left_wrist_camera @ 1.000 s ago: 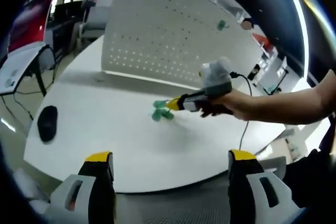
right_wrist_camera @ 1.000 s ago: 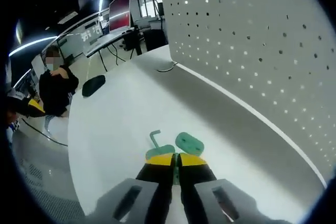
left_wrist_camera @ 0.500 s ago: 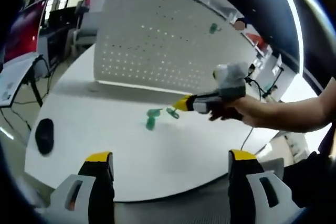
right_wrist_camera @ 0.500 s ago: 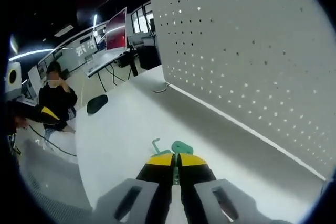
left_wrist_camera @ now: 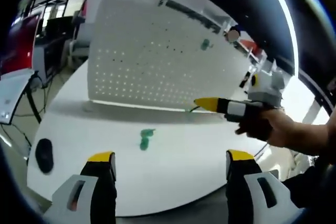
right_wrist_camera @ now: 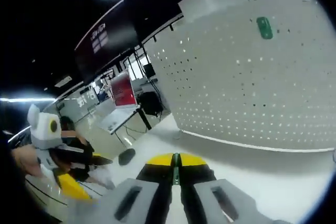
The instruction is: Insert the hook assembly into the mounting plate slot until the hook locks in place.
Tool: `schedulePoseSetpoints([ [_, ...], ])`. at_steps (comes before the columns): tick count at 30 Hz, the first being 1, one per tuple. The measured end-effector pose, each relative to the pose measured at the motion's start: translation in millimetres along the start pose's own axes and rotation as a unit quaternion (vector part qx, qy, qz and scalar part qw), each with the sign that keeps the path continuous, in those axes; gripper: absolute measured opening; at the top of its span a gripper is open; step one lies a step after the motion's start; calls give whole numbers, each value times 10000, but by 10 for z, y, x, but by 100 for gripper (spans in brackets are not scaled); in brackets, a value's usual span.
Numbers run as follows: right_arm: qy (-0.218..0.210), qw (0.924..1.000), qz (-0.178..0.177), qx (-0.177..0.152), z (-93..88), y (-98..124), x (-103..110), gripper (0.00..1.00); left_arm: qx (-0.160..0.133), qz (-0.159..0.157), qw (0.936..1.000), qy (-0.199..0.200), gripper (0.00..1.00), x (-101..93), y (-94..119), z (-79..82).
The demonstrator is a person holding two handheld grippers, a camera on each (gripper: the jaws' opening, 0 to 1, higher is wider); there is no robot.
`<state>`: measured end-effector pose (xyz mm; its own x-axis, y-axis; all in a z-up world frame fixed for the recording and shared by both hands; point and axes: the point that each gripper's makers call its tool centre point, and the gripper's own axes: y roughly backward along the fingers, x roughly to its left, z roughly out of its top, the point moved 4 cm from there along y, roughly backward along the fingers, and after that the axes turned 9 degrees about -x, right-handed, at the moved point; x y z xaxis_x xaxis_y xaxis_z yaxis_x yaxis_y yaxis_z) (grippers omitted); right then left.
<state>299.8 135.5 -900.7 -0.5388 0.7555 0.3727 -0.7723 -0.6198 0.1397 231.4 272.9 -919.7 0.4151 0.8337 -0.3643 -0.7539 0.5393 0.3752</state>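
In the left gripper view our left gripper has its jaws spread wide, with nothing between them. One green hook piece lies on the white table — it looks light and stiff, so we should pinch its flat end.

In the right gripper view our right gripper has its jaws pressed together on a thin green hook. The white pegboard stands ahead, with a green piece already on it.

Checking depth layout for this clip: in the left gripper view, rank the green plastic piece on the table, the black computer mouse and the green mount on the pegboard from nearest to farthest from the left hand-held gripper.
1. Black computer mouse, low left, near the table edge.
2. Green plastic piece, mid-table, ahead of the left hand-held gripper.
3. Green mount, high on the white perforated pegboard at the table's far side.
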Motion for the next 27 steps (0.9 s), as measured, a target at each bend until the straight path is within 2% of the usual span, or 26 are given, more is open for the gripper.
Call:
schedulePoseSetpoints([
  [3, -362, 9990, 58, -257, 95, 126, 149, 0, -108, -139, 9998, 134, 85, -73, -19, 64],
  [5, -311, 9991, 91, -278, 109, 177, 194, 0, -179, -152, 9995, 212, 85, -92, -26, 91],
  [8, -313, 9985, 176, -418, 145, 293, 334, 0, -251, -329, 9988, 279, 78, -169, -34, 136],
  [9, -342, 9982, 183, -448, 150, 318, 359, 0, -273, -418, 9982, 347, 76, -201, -39, 143],
  [10, -372, 9978, 189, -515, 159, 356, 394, 0, -323, -595, 9959, 598, 75, -276, -50, 160],
  [12, -449, 9971, 219, -576, 166, 401, 448, 0, -419, -725, 9932, 805, 73, -340, -65, 191],
  [17, -382, 9965, 279, -693, 141, 461, 577, 0, -426, -854, 9916, 876, 65, -424, -94, 218],
  [20, -385, 9959, 342, -745, 135, 478, 648, 0, -440, -840, 9928, 737, 62, -448, -105, 226],
  [24, -318, 9953, 466, -783, 164, 473, 719, 0, -379, -904, 9921, 789, 59, -476, -105, 218],
  [27, -222, 9952, 517, -801, 189, 464, 753, 0, -370, -960, 9915, 795, 53, -498, -101, 217],
])
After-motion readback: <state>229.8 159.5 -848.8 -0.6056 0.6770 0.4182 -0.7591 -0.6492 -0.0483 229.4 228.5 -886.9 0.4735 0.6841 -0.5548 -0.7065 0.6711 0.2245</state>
